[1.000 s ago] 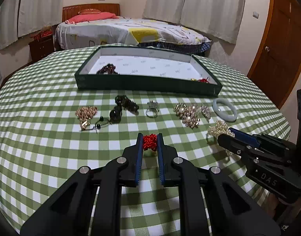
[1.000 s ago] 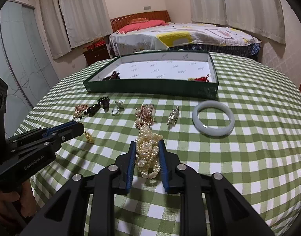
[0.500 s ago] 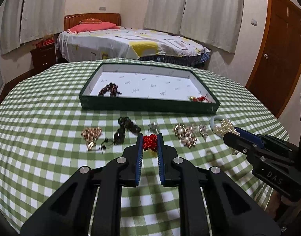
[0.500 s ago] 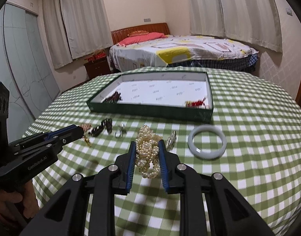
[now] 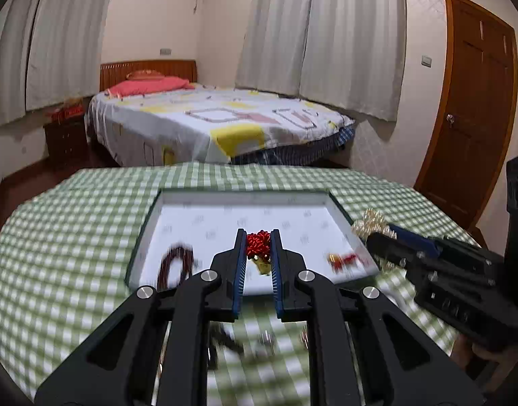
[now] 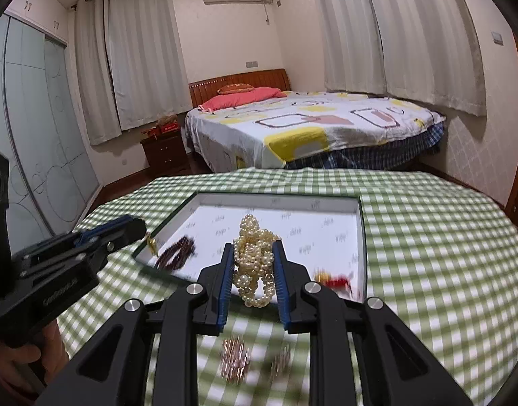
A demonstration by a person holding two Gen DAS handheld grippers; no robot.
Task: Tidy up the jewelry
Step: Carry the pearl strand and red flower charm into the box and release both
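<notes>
My left gripper (image 5: pixel 257 237) is shut on a red beaded piece (image 5: pixel 258 243) with a gold charm hanging under it, held in the air above the near part of the green jewelry box (image 5: pixel 150 213). My right gripper (image 6: pixel 253 248) is shut on a bunch of pearl strands (image 6: pixel 253 260), held above the near edge of the same box (image 6: pixel 362 237). Inside the box lie a dark beaded bracelet (image 5: pixel 174 264) at the left and a red and gold piece (image 5: pixel 346 260) at the right. Each gripper shows in the other's view, the right (image 5: pixel 374 233) and the left (image 6: pixel 137 228).
The box sits on a round table with a green checked cloth (image 6: pixel 428 237). Blurred loose jewelry (image 6: pixel 235 362) lies on the cloth below the grippers. A bed (image 5: pixel 208 121) stands behind the table and a wooden door (image 5: pixel 468 108) at the right.
Both grippers have risen off the cloth with their pieces and moved forward over the near part of the box. The loose jewelry on the cloth has dropped below them.
</notes>
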